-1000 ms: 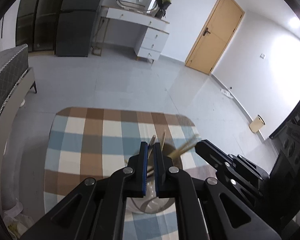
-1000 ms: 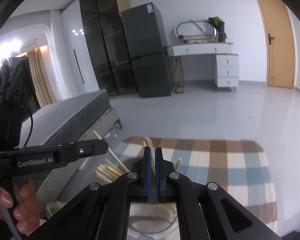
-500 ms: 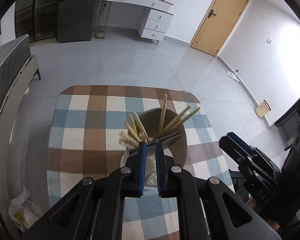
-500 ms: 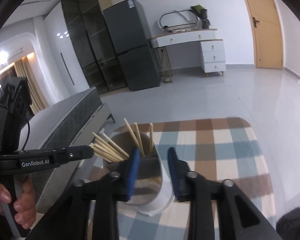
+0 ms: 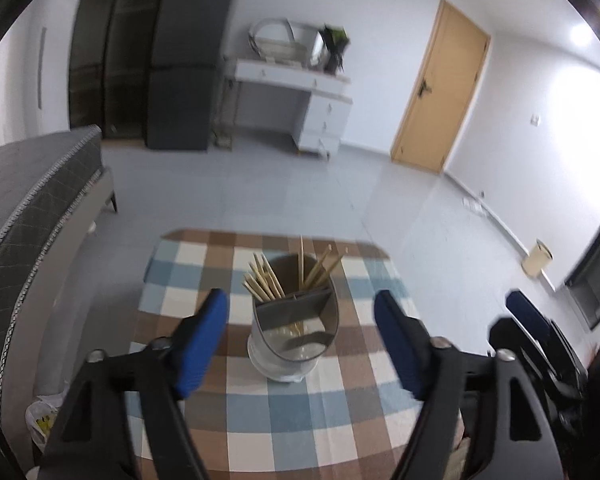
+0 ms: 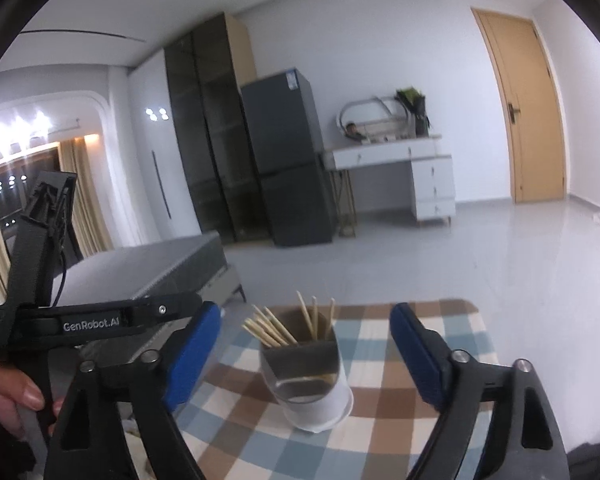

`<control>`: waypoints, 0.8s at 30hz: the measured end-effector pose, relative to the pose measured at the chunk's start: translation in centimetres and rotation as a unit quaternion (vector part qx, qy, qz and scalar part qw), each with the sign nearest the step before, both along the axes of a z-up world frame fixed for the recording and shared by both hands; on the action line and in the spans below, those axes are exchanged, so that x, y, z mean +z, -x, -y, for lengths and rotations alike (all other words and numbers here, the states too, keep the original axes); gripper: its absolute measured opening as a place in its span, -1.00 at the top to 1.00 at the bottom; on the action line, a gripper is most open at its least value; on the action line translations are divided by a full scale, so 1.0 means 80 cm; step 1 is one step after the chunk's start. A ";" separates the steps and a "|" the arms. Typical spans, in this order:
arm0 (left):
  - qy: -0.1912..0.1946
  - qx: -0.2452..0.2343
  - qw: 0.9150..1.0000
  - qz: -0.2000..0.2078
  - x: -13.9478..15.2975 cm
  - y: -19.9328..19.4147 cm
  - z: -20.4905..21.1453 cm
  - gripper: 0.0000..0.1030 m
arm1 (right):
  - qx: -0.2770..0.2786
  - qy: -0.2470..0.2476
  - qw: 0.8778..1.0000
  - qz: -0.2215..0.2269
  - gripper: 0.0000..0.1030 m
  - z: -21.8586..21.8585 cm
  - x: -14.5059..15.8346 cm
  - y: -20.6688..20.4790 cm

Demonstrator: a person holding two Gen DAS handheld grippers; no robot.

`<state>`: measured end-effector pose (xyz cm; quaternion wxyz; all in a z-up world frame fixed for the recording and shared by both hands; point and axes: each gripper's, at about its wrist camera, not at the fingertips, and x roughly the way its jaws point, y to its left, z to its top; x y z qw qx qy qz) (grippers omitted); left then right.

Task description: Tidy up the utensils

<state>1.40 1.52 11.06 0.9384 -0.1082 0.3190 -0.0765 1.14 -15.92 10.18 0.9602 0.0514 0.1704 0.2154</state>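
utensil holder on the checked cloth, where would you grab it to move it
Probably the holder by its round lower wall, a finger on either side, coming in level from the near side. The chopsticks fan out above the rim, so a grip from the top would likely knock them.

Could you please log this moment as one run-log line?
left gripper: opening, empty | right gripper: opening, empty | chopsticks: upright in holder | holder: on checked cloth
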 end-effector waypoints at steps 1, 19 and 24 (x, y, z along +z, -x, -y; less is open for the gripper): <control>0.000 0.008 1.000 0.009 0.003 0.005 -0.002 -0.56 | 0.001 -0.001 1.000 0.006 -0.73 0.000 0.004 0.008; -0.063 0.076 0.985 0.140 -0.038 0.065 -0.002 -0.96 | -0.042 0.021 0.995 0.086 -1.00 -0.014 -0.024 0.073; -0.075 0.088 0.985 0.127 -0.070 0.051 -0.003 -0.96 | -0.052 0.030 0.996 0.066 -1.00 -0.012 -0.051 0.068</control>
